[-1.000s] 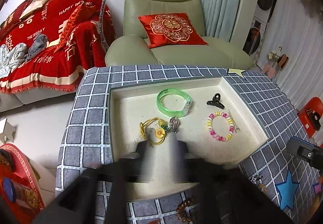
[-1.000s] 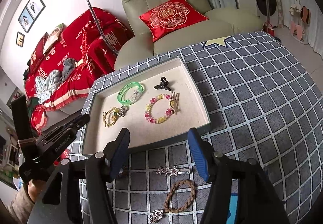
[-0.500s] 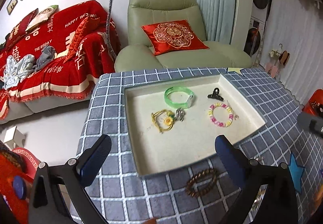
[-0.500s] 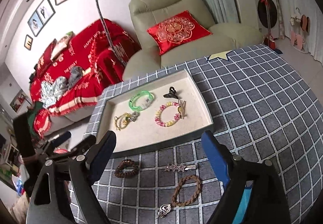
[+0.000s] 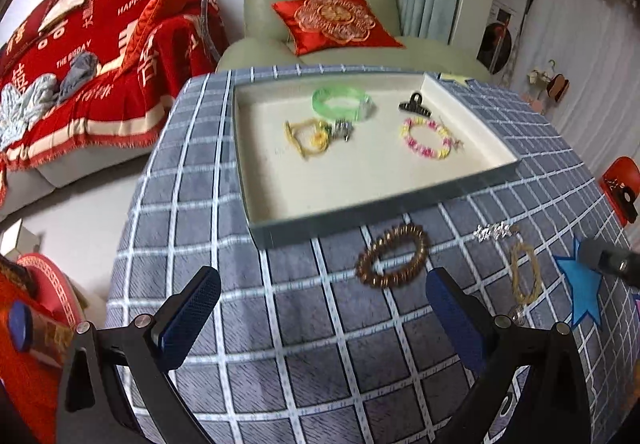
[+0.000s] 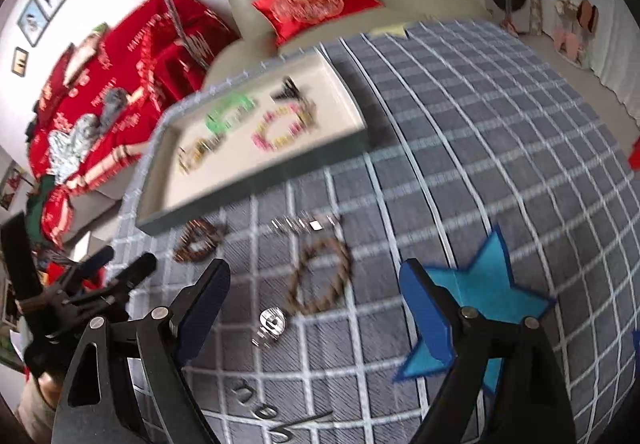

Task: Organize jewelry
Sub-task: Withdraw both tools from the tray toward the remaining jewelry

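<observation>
A shallow cream tray (image 5: 460, 194) (image 6: 256, 180) on the checked table holds a green bangle (image 5: 340, 102), a yellow charm bracelet (image 5: 308, 138), a pink-yellow bead bracelet (image 5: 426, 138) and a black claw clip (image 5: 414, 104). In front of the tray lie a brown bead bracelet (image 5: 394, 256) (image 6: 198, 240), a sparkly hair clip (image 5: 494, 232) (image 6: 302, 224), a thin brown bracelet (image 5: 524, 274) (image 6: 322, 280) and a silver charm (image 6: 272, 322). My left gripper (image 5: 320, 308) is open and empty, just short of the brown bead bracelet. My right gripper (image 6: 314, 308) is open and empty, above the thin brown bracelet.
The table wears a grey checked cloth (image 5: 200, 204) with blue star patches (image 6: 480, 296). Small metal pieces (image 6: 260, 410) lie near the front edge. A green armchair with a red cushion (image 5: 332, 18) and a red-covered sofa (image 5: 80, 64) stand behind. The left gripper also shows in the right wrist view (image 6: 80, 284).
Both grippers have pulled back from the tray toward the table's front, and both have opened wider. The loose pieces in front of the tray have come into view. Both views are blurred by motion.
</observation>
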### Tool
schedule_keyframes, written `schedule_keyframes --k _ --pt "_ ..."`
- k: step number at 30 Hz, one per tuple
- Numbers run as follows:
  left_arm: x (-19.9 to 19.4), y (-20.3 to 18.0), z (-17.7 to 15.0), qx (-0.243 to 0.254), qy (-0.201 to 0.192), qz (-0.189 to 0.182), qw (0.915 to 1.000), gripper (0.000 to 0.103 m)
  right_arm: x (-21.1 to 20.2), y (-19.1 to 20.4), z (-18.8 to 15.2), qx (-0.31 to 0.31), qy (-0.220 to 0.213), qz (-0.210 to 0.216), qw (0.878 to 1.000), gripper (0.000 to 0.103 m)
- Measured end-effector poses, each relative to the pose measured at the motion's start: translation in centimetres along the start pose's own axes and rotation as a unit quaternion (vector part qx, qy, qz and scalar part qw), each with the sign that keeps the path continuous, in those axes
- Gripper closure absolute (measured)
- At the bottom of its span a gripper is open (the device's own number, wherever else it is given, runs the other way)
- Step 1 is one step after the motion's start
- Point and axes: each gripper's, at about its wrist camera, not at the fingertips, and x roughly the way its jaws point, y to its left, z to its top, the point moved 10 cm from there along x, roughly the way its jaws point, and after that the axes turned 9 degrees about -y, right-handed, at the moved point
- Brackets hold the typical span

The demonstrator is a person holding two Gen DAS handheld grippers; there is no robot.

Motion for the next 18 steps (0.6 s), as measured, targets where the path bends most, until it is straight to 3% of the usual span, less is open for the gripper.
schedule_keyframes --k 14,18 --pt "2.2 0.5 -1.0 -0.043 0.034 0.007 0.9985 0.001 2.6 -3.0 -1.7 -0.005 0.029 -0.051 0.998 0.015" --pt "2.9 0.5 -1.2 -0.054 0.044 0.006 0.9976 0.007 3.4 -2.9 -1.6 -0.025 0.031 -0.060 0.997 0.016"
